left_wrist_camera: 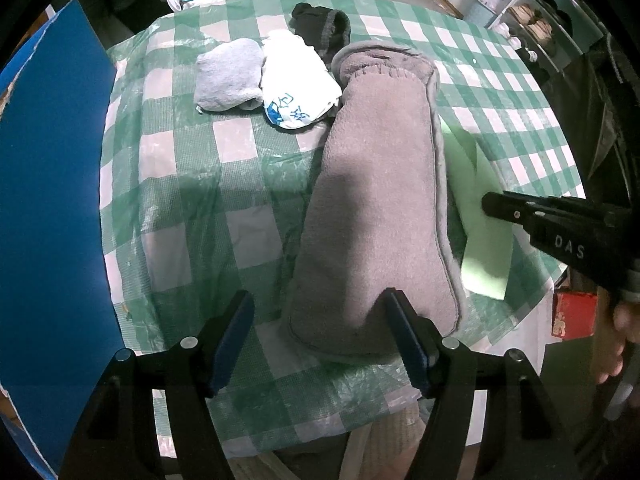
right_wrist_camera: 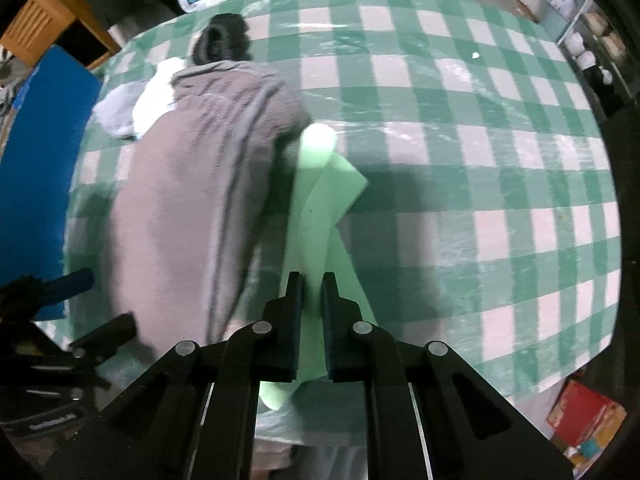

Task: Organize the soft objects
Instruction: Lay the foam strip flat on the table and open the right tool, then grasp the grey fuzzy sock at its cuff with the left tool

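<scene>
Lengthwise, gray fleece pouch [left_wrist_camera: 376, 208], long axis near-to-far across checked table [left_wrist_camera: 184, 184].

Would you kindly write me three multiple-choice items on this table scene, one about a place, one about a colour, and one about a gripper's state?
1. Where does the pale green sheet lie relative to the long grey fleece cloth?
A. on its right side
B. on top of it
C. far behind it

2. What colour is the checked tablecloth?
A. red and white
B. green and white
C. plain blue

3. What is the right gripper doing?
A. standing wide open over bare cloth
B. closed on the pale green sheet
C. closed on the black item

Answers: 1 A, the sheet sticks out along the cloth's right edge; 2 B, green and white squares show in both views; 3 B, its pads pinch the sheet's near end.
</scene>
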Available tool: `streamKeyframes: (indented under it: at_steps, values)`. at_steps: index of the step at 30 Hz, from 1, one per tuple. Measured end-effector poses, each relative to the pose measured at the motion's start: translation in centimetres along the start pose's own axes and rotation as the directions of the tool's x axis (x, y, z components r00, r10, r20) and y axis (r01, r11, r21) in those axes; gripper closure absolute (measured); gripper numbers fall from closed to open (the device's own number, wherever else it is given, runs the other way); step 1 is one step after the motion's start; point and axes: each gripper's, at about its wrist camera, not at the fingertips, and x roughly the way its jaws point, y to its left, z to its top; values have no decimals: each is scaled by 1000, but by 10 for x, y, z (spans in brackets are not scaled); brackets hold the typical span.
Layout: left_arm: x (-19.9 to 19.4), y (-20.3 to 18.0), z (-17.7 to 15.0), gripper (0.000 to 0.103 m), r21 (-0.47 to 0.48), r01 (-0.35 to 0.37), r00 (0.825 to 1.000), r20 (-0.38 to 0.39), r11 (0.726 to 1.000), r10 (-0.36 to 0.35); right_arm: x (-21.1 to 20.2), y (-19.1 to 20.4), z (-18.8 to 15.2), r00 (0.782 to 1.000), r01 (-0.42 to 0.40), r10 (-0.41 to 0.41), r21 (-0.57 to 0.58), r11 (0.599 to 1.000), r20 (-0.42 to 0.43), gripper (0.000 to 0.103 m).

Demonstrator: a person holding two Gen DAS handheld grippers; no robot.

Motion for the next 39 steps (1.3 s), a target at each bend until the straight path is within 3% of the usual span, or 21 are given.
streamKeyframes:
  at_steps: [7,16,17,19,20,21,23,28,39]
  values:
    - [-2,1,5,26,-26,22,1000,11,999,-21,1,-23,5,997,74,-74,31,997,-7,95]
    - [-6,-7,19,21,-39,43,999,32,998,-41,-6,-42,7,997,82,-82,61,995,3,94]
    - [-7,-8,21,21,-35,41,999,34,999,-40,-8,-43,8,997,80,-81,64,995,11,93]
    - [-6,-11,27,21,-31,41,999,34,999,-40,-10,-53,7,997,74,-75,59,995,10,73]
    - [-6,-12,30,21,-33,41,999,34,999,-40,-10,-48,7,997,72,-73,64,995,17,56]
    - [-6,-13,32,21,-38,41,999,35,998,-40,-12,-48,8,997,66,-68,72,995,28,45]
    - [-5,-14,39,21,-55,43,998,37,998,-41,-16,-49,10,997,60,-64,74,995,47,39]
    - [1,-12,53,17,-112,43,998,41,993,-38,-23,-51,16,993,78,-82,59,995,81,37]
    - [16,-34,68,17,-71,-7,1000,14,997,8,-11,-50,25,993,87,-89,27,996,77,37]
